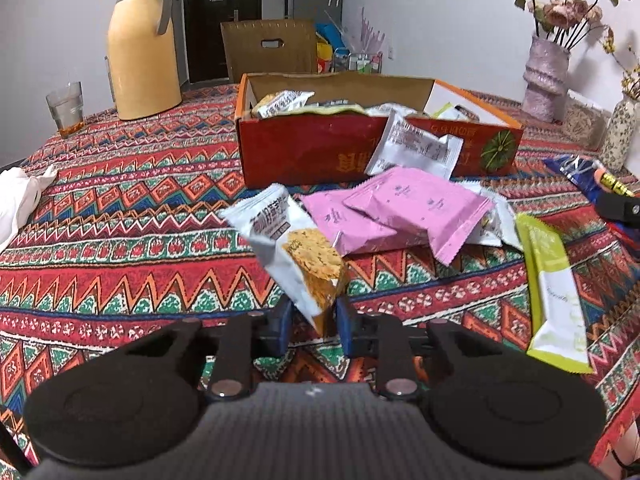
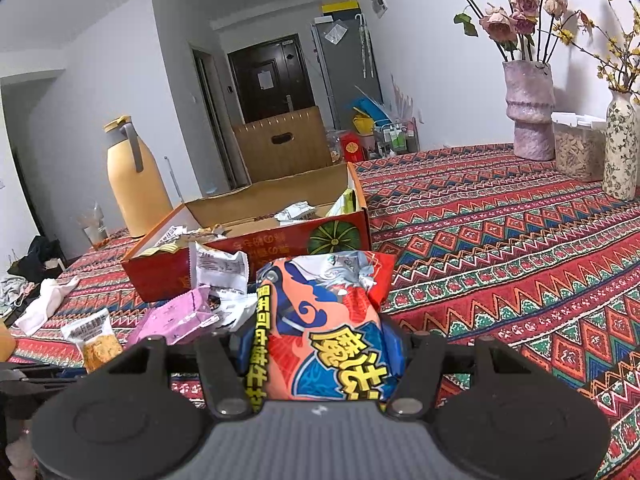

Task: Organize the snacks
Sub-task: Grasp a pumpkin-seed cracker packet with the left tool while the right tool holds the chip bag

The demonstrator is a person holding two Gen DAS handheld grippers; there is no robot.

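My left gripper [image 1: 314, 320] is shut on the lower corner of a white cracker packet [image 1: 292, 252] and holds it above the cloth; the packet also shows in the right wrist view [image 2: 94, 340]. My right gripper [image 2: 320, 344] is shut on a red and blue snack bag [image 2: 328, 328], held above the table. The red cardboard box [image 1: 304, 152] stands ahead with several packets inside; it also shows in the right wrist view [image 2: 280, 246]. Pink packets [image 1: 400, 208], a white packet [image 1: 416, 148] leaning on the box and a green bar packet [image 1: 554, 292] lie in front of it.
A yellow thermos jug [image 1: 142, 48] and a glass [image 1: 66, 108] stand at the far left, a white cloth [image 1: 18, 200] at the left edge. Flower vases [image 1: 546, 76] and a clear container [image 2: 578, 152] stand at the right by the wall. A patterned tablecloth [image 1: 120, 240] covers the table.
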